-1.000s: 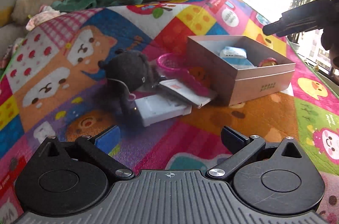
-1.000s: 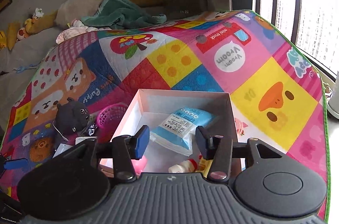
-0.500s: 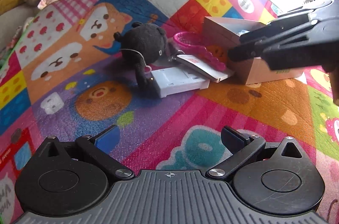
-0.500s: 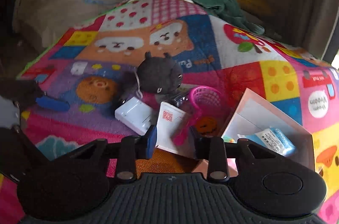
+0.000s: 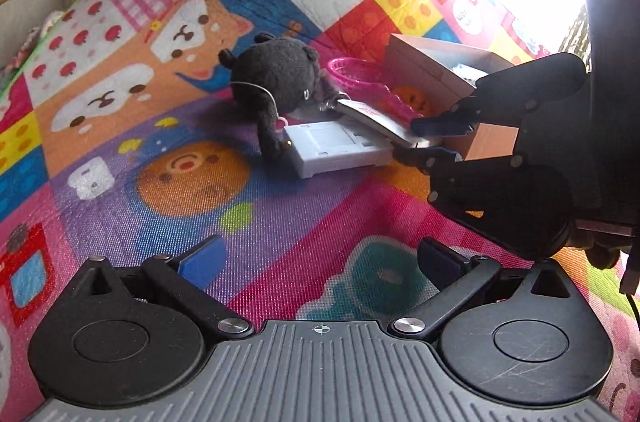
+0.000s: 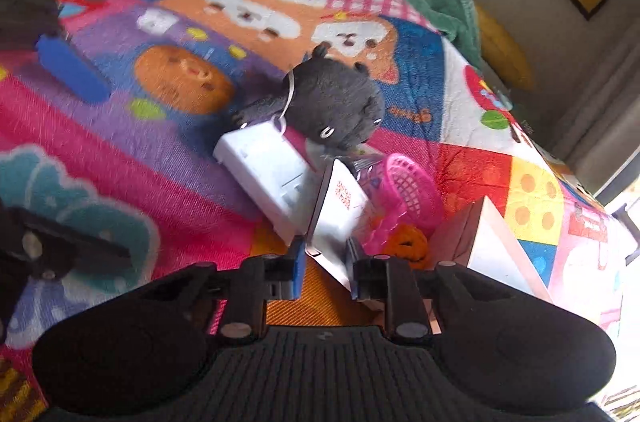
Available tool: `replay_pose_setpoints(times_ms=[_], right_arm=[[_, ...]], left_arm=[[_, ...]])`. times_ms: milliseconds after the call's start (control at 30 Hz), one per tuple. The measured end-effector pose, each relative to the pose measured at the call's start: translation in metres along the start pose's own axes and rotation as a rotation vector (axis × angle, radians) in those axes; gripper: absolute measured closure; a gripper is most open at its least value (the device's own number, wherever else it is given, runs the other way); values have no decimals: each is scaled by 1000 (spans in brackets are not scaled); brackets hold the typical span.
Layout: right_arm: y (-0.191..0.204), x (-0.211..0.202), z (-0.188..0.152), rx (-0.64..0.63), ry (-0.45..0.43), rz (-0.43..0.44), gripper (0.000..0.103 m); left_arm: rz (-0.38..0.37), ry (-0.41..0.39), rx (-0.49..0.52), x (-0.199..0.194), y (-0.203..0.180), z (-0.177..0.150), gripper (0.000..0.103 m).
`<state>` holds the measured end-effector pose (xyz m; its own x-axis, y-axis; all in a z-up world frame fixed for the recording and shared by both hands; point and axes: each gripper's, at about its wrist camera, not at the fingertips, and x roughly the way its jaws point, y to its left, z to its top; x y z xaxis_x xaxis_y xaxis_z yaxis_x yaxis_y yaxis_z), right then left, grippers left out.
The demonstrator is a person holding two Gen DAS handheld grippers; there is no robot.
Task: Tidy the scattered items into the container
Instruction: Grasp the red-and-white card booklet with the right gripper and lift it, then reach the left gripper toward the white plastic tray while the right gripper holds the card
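R gripper point(image 6: 323, 268) closing on card point(image 6: 338, 218)

The near stretch of the play mat point(image 5: 248, 190) lay bare, giving open passage toward the clutter. Farther on, a black plush toy point(image 5: 276, 74), a white flat box point(image 5: 340, 146), a white card packet point(image 6: 338, 210) and a pink basket point(image 6: 412, 190) crowded together, touching or overlapping. The cardboard box point(image 5: 432, 70) walled off the right, with an orange pumpkin toy point(image 6: 408, 244) just beside it.
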<state>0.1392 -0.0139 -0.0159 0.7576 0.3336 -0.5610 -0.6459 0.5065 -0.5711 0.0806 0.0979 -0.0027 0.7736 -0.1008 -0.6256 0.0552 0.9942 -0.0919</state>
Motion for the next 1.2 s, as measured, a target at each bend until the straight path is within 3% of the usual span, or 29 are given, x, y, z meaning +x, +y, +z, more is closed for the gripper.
replay_pose_setpoints(times_ms=[200,367,500,600,733,1000,1100,1200], right_arm=[[-32,-59,-15,232,-49,61,96],[-69,-116,-67,530,-1,165,98],[-87,-143,-116,727,19,206,97],[-87,-143,-132,774,10,185,94],[-85,-131,-132,789,-42,173,87],[-90,-74,-132,894,-37,213,84],[-95,-63,-134,939,-45,188,80],[-99,-62,-134,959,-61,193,83]], left_arm=[[14,10,27,1,-5,0,0],[25,26,50,1,-11,0,0],[-44,44,68,0,-23,1,0],[-62,42,85,1,-34,5,0],[-34,22,111,4,-43,13,0],[-3,26,55,25,-41,39,0],[14,40,56,38,-44,46,0],[19,46,65,45,-48,50,0]])
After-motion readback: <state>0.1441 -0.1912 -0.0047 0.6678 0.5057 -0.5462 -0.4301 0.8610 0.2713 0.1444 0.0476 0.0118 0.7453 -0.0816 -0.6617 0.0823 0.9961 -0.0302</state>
